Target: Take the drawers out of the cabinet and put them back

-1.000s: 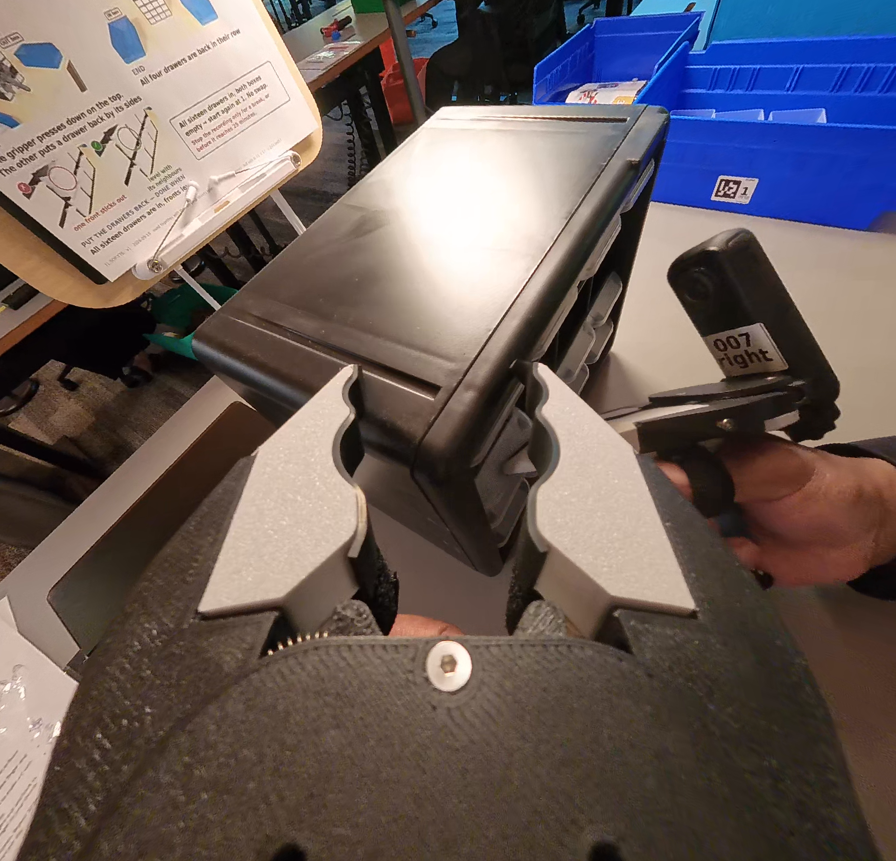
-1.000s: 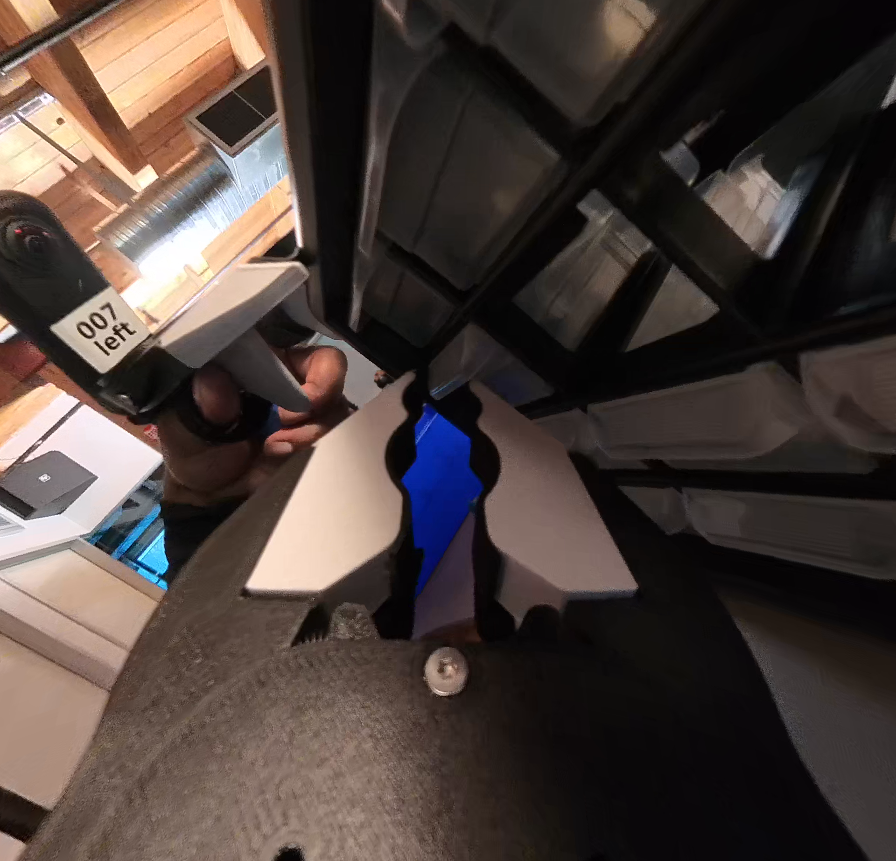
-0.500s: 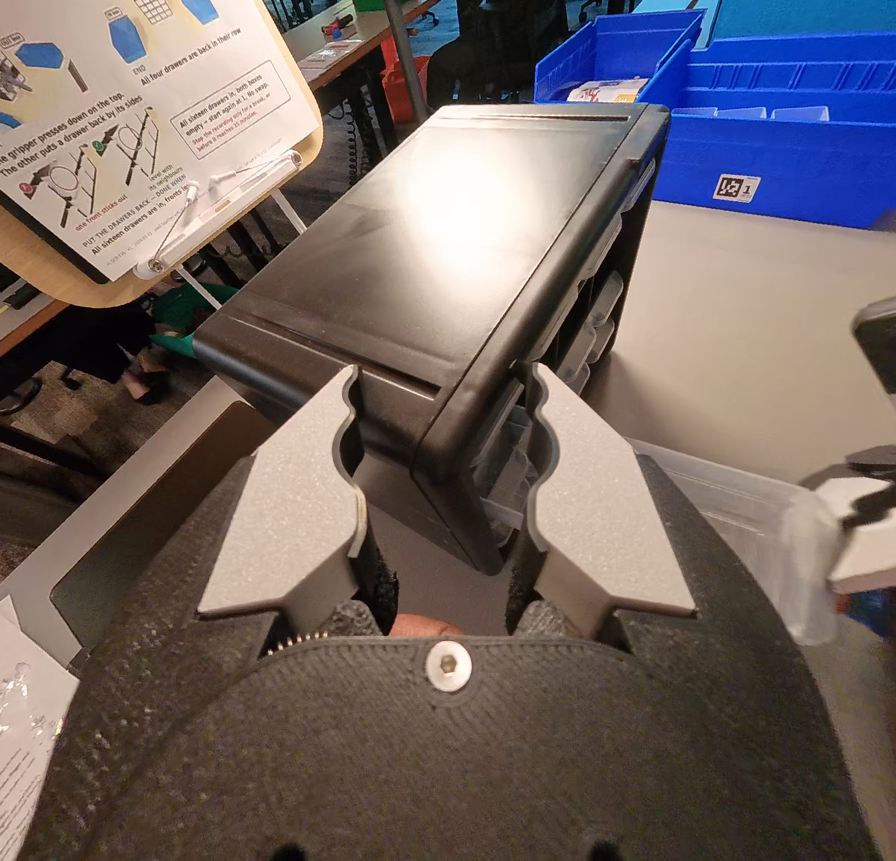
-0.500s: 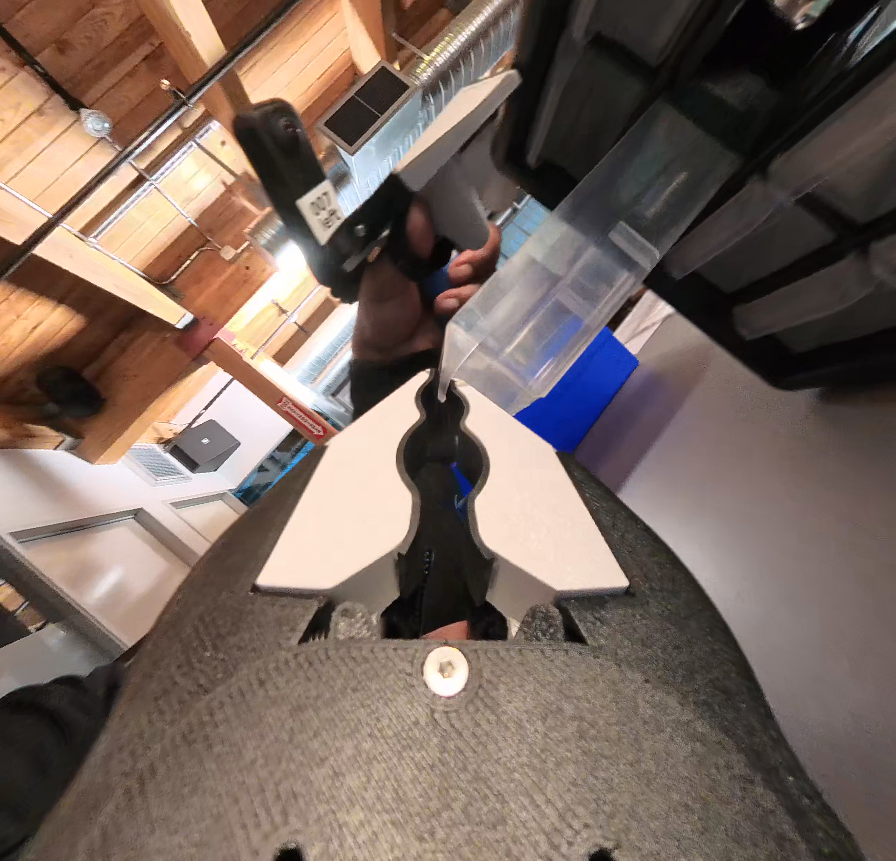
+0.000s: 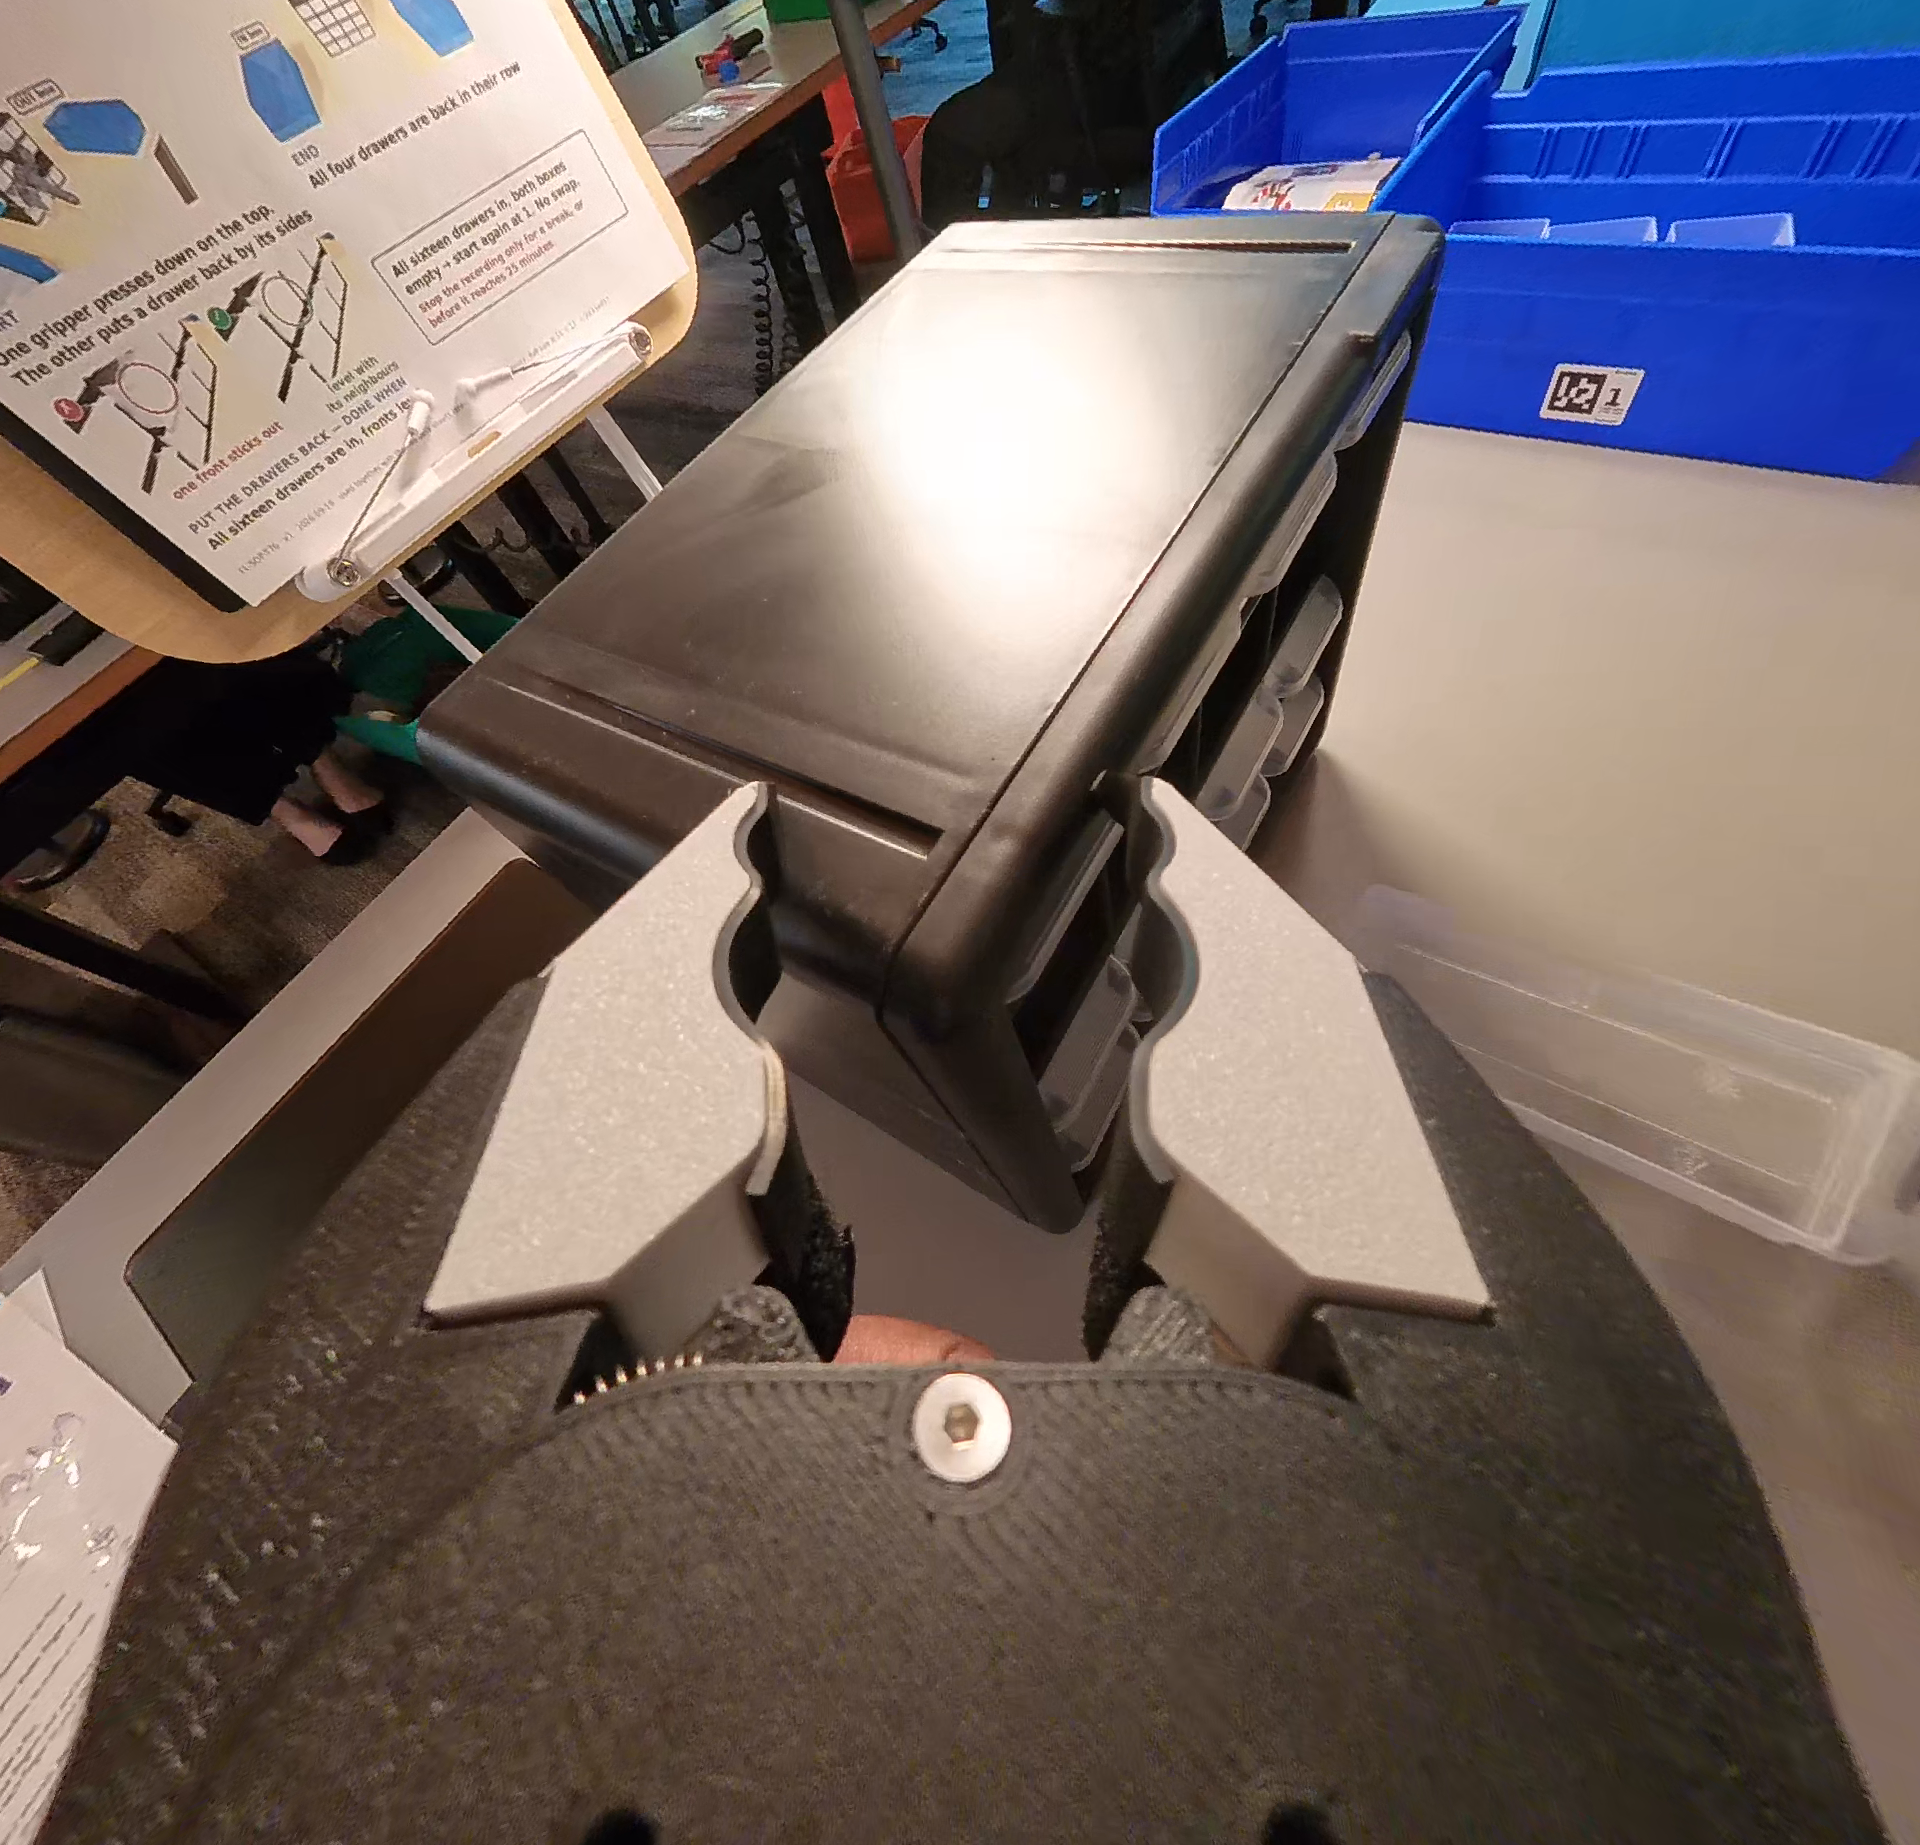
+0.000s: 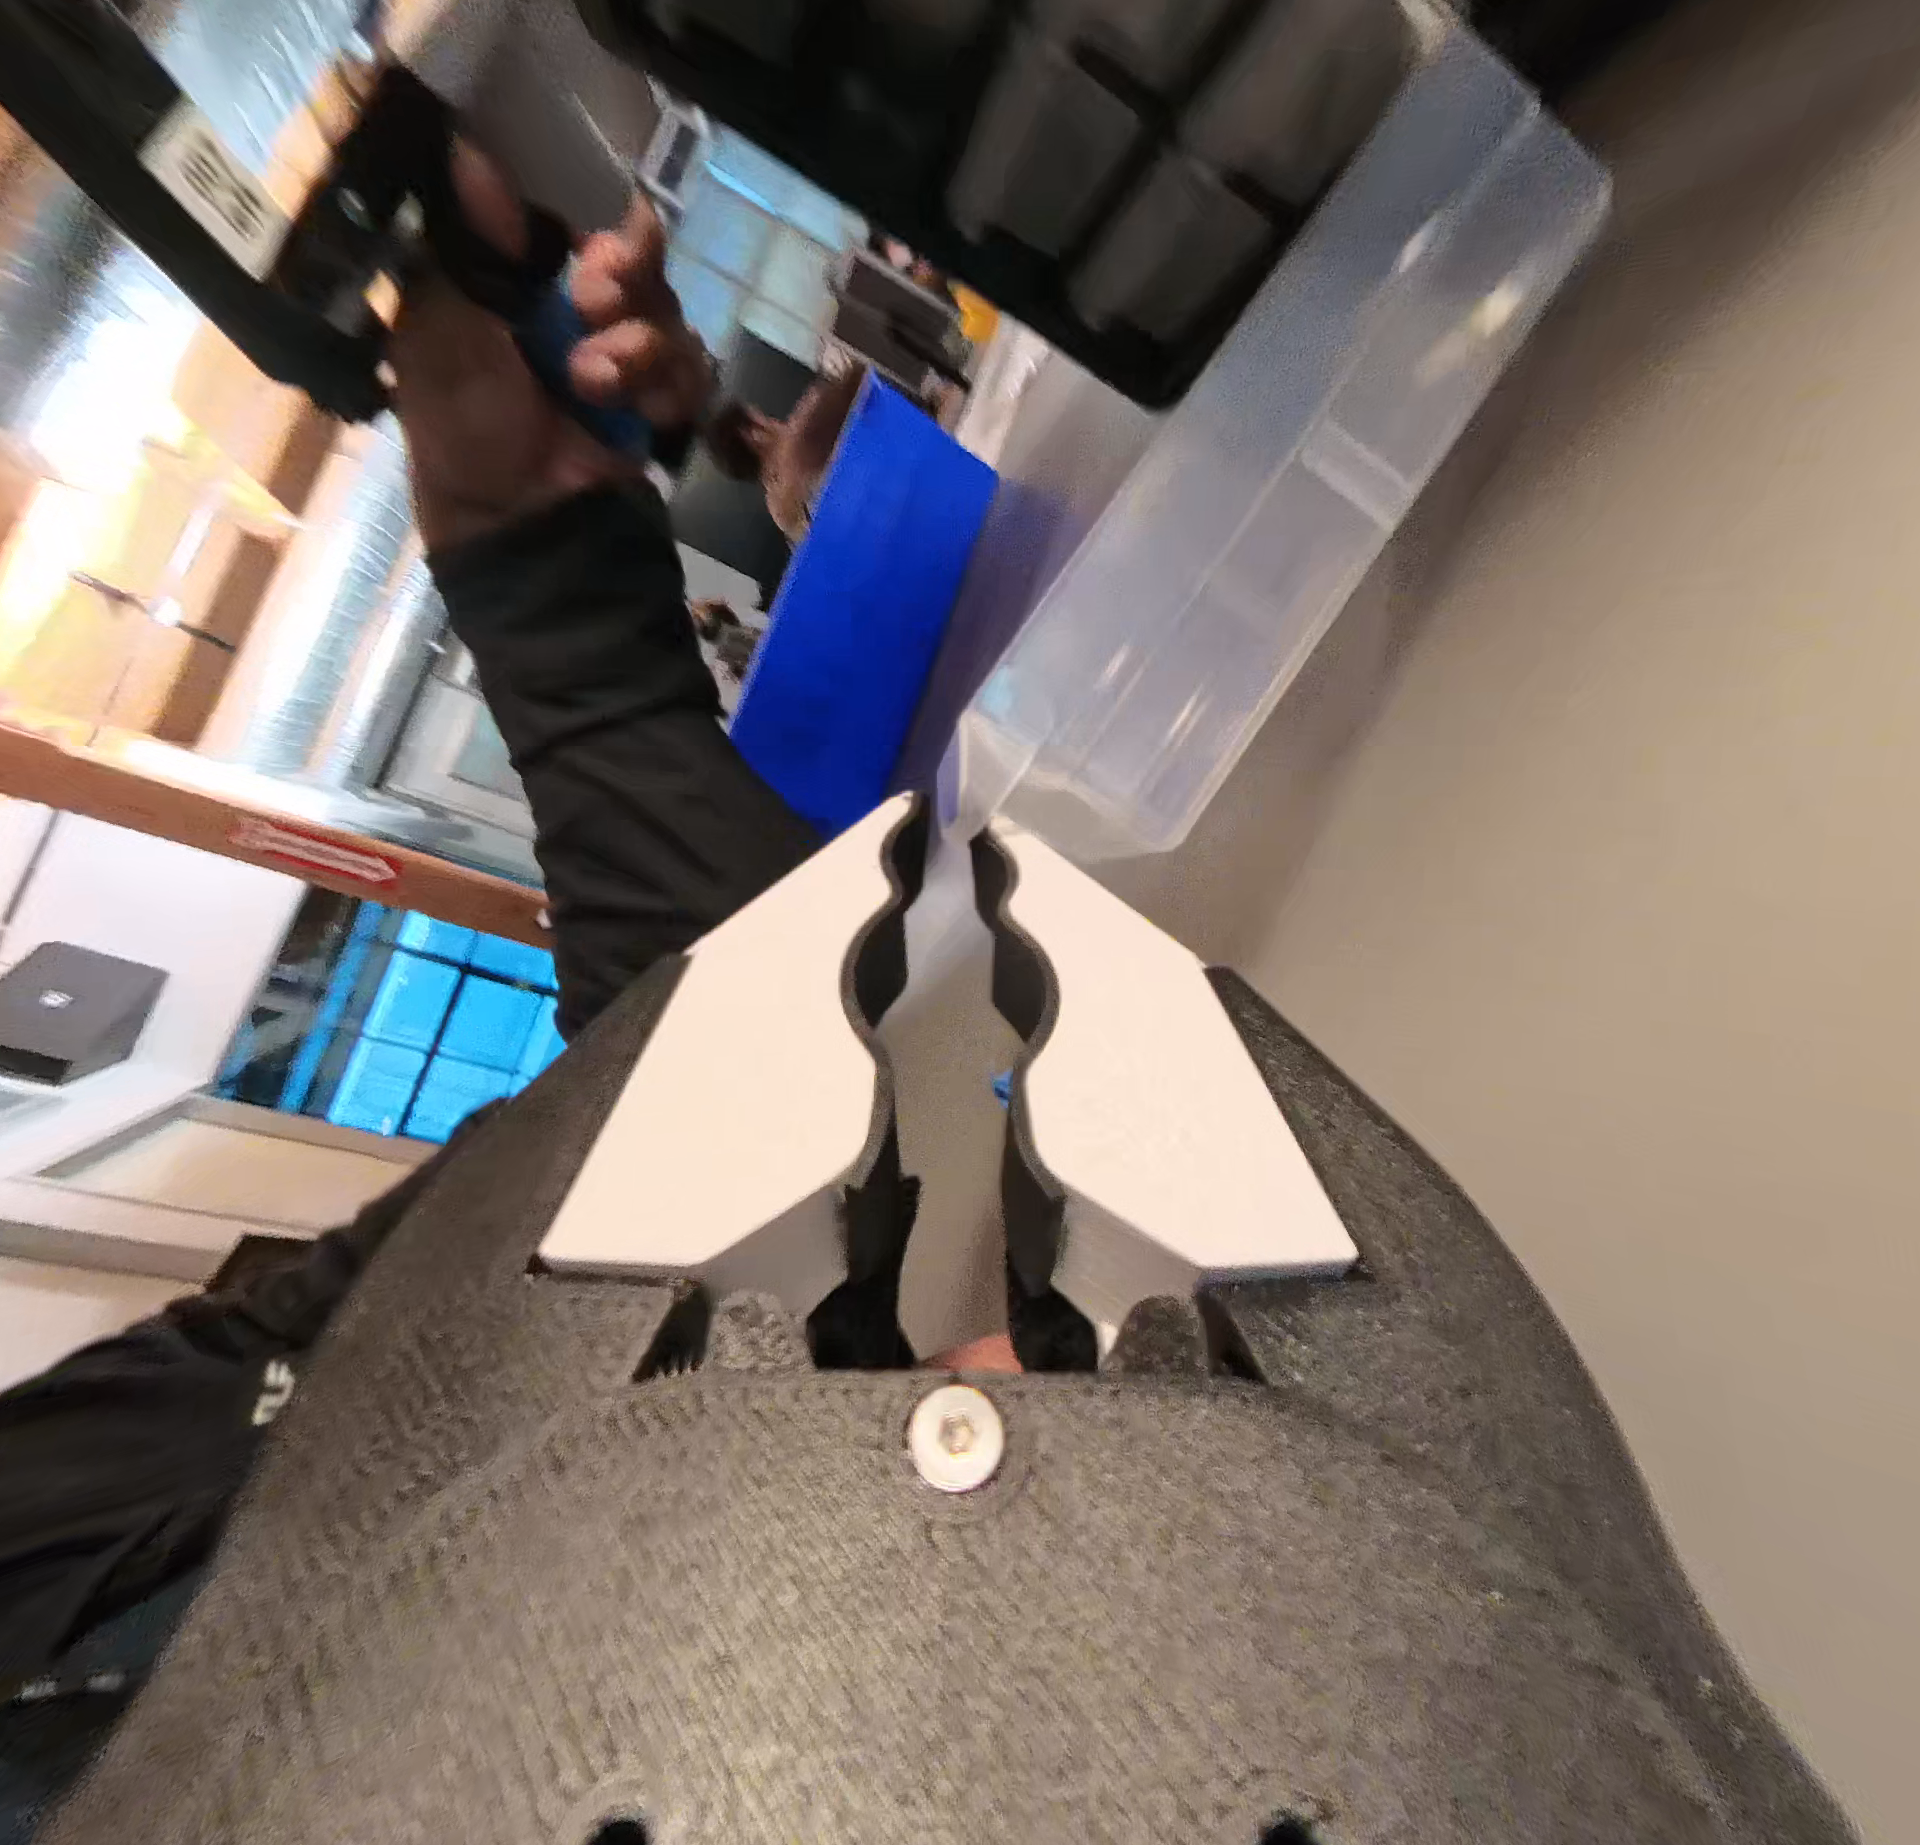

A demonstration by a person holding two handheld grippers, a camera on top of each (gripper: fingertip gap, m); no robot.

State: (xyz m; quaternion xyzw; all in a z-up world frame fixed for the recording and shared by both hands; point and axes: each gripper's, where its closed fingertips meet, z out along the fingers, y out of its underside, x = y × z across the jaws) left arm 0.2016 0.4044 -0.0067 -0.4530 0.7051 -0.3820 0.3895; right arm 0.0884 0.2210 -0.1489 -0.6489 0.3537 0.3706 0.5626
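Observation:
The black cabinet stands on the grey table with clear drawers in its front. My left gripper is open, its fingers astride the cabinet's near top corner. A clear plastic drawer lies out of the cabinet on the table to the right. In the right wrist view this drawer lies just ahead of my right gripper. The jaws stand slightly parted with the drawer's front lip at the tips, and a gap shows beside it. The cabinet front is blurred above.
Blue bins stand behind the cabinet at the table's back. An instruction board stands on the left past the table edge. A blue bin and the hand with the left gripper show in the right wrist view.
My right gripper shut on a drawer's front lip, pulled the drawer out of the cabinet and brought it down to the table. Its jaws have now parted a little. The left gripper stayed put.

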